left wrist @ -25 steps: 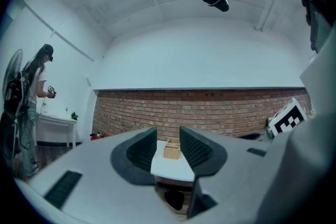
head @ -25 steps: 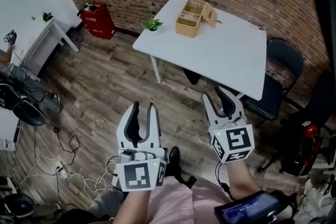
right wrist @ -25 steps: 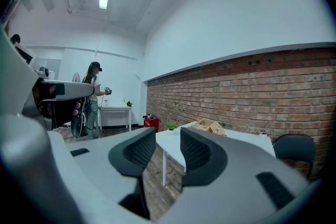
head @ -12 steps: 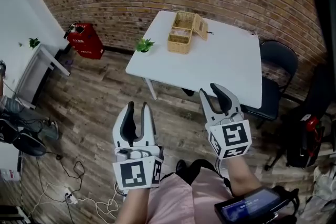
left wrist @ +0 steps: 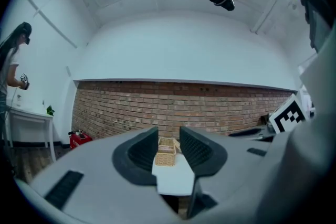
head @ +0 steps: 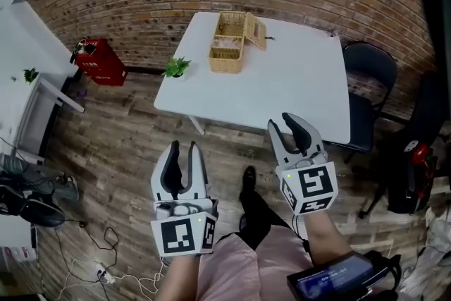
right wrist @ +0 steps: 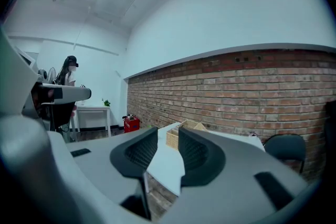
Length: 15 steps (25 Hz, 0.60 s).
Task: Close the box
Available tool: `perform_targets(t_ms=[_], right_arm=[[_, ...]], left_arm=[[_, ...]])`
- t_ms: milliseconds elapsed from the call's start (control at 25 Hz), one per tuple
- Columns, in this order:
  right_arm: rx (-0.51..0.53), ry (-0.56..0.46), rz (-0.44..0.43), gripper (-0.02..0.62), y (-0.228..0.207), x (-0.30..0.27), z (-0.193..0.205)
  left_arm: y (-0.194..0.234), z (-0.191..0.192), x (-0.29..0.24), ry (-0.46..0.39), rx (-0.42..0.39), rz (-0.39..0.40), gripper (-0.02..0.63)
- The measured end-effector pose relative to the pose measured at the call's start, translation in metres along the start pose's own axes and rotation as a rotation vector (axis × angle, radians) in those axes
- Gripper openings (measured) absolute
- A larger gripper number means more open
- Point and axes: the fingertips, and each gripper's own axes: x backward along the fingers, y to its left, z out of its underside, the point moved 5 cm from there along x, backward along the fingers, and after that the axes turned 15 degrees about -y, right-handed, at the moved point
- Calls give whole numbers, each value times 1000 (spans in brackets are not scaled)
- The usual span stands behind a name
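While lid [head: 255, 30] stands open, box [head: 227, 53] by table's [head: 289, 91] far edge

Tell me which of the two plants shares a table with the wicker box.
The plant at the big white table's left corner; the other plant stands on the small side table.

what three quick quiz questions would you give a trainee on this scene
1. True or false: the wicker box on the white table has its lid shut.
2. What does the left gripper hold? A: the box's lid. B: a plant. C: nothing.
3. Fill in: at the table's right side stands a black ____.

Key
1. False: the lid stands open, hanging off the box's right side.
2. C: its jaws are apart and empty, short of the table.
3. chair
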Motion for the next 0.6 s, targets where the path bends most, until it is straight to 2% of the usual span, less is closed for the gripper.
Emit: perform_targets(t_ms=[600], right_arm=[[-69,70,55,126,-76,-105,56]], left_arm=[[3,65,-126,92,-24,48,132]])
